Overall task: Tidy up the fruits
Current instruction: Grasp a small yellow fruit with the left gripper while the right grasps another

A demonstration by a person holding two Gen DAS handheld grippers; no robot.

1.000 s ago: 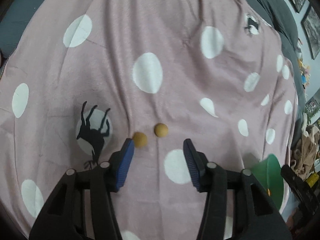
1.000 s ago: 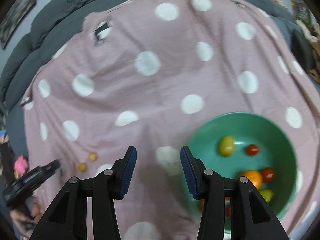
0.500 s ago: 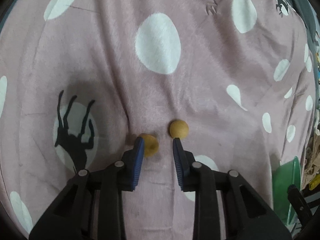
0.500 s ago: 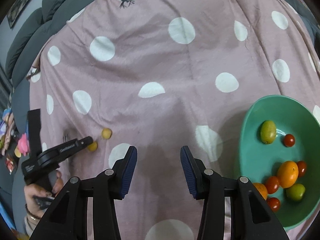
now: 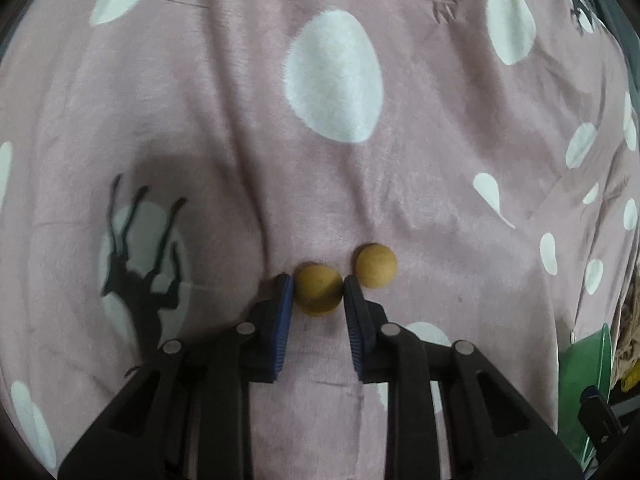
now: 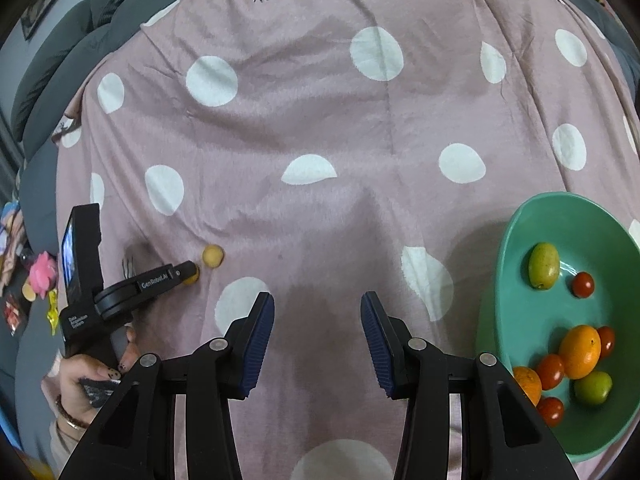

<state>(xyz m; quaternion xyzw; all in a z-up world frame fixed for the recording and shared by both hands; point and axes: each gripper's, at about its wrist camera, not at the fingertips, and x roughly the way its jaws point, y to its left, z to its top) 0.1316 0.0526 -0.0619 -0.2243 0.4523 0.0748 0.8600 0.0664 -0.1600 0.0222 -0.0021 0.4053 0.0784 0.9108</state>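
Left wrist: my left gripper (image 5: 319, 292) pinches one tan fruit (image 5: 318, 289) on the pink blanket (image 5: 240, 160); a second fruit (image 5: 376, 266) lies just beside. Right wrist: my right gripper (image 6: 317, 320) gapes empty, green bowl (image 6: 516, 248) of fruit alongside.

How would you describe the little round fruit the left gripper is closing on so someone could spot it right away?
On the pink polka-dot blanket, find the black deer print near the left gripper. Just right of it lie two small tan round fruits. The target fruit is the nearer, left one, pinched between the blue pads; its twin lies free beside it.
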